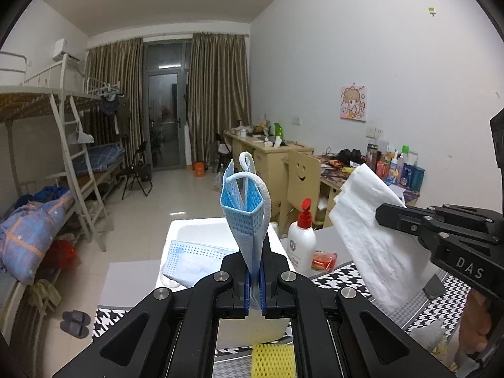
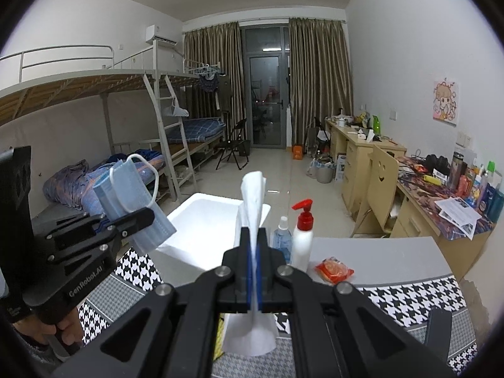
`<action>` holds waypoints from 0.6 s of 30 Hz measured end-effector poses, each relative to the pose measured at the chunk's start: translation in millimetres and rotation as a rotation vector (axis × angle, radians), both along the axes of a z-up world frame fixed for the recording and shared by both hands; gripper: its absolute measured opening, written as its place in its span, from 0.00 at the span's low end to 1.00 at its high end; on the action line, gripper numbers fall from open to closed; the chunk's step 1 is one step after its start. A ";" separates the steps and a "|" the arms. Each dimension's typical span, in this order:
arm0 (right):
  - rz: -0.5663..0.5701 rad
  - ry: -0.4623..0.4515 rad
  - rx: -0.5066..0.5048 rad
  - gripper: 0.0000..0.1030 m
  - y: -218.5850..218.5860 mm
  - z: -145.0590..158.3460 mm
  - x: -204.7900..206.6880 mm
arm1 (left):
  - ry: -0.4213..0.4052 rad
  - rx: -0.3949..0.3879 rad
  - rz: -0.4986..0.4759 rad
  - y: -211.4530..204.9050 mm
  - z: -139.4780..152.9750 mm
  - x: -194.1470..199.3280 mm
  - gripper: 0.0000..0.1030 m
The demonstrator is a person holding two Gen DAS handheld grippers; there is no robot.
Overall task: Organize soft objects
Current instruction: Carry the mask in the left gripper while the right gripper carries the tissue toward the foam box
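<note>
Left gripper (image 1: 254, 278) pinches a folded blue pleated face mask (image 1: 247, 217) above the white foam box (image 2: 201, 220). Right gripper (image 2: 254, 271) pinches a white paper tissue (image 2: 252, 201) over the box's near edge.

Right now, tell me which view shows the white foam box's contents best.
Left wrist view: it looks into the white foam box, showing a flat blue mask lying inside. The right wrist view shows only the box's rim and bare interior, partly hidden by the tissue.

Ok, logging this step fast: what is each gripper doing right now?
Left gripper: shut on the blue face mask.
Right gripper: shut on the white tissue.
</note>
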State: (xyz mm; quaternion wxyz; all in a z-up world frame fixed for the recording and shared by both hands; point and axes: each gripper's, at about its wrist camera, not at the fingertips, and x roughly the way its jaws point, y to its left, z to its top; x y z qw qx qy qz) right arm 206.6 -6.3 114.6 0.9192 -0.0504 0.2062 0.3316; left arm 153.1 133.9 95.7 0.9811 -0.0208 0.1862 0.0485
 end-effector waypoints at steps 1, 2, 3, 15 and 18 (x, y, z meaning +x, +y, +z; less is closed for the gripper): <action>0.001 -0.003 0.000 0.04 1.6 0.0 1.0 | 0.002 -0.001 -0.001 1.3 -0.2 0.2 0.04; 0.000 -0.005 -0.003 0.04 3.2 0.1 2.2 | 0.004 0.001 -0.001 2.3 -0.1 1.4 0.04; 0.000 0.001 -0.004 0.04 5.3 0.0 4.3 | 0.005 0.002 0.002 2.8 -0.2 1.9 0.04; 0.004 0.040 -0.021 0.04 27.4 -0.7 22.8 | 0.030 -0.010 0.018 17.9 -5.2 23.5 0.04; 0.006 0.033 -0.034 0.04 34.7 1.1 24.8 | 0.037 -0.010 0.025 21.9 -8.2 29.1 0.04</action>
